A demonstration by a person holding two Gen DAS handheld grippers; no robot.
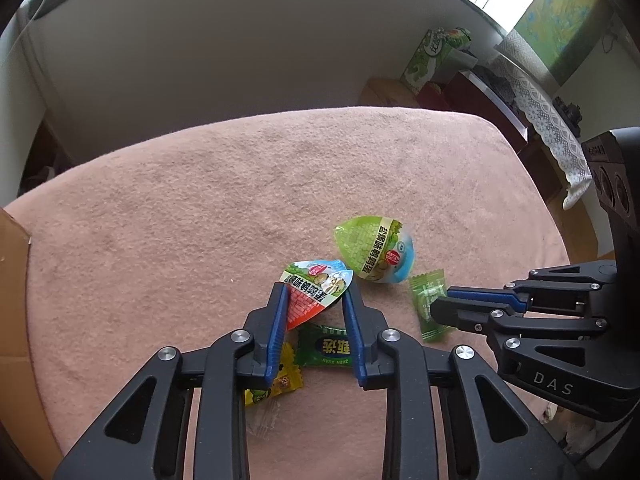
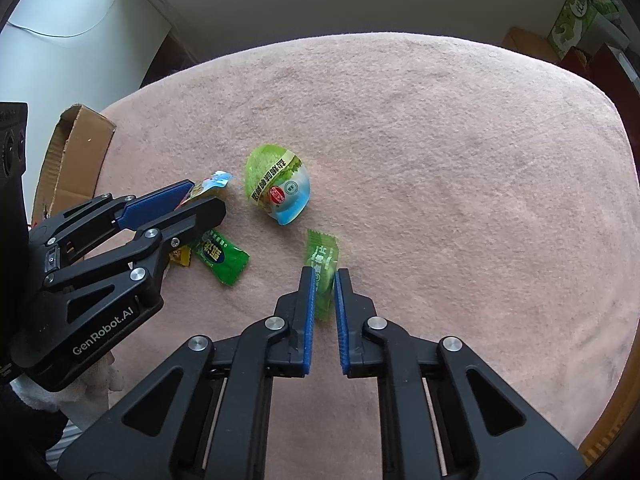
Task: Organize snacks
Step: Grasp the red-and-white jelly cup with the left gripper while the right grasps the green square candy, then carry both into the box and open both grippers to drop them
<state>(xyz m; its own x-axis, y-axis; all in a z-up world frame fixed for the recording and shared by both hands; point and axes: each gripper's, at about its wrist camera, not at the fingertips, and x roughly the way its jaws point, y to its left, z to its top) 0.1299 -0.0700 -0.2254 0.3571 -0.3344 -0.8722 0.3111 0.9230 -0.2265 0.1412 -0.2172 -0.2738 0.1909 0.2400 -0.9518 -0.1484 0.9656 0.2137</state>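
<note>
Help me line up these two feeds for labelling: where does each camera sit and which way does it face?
Left wrist: on the left tool, looking steeply down at its orange-green snack pack; right tool enters from the right.
Right wrist: on the right tool, looking down at its green candy.
Shared: pink cloth, green egg-shaped pack.

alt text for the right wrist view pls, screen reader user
The right gripper is shut on a pale green candy wrapper on a pink cloth. To its left, the left gripper pinches an orange-and-green egg pouch, beside a green egg pouch.
</note>
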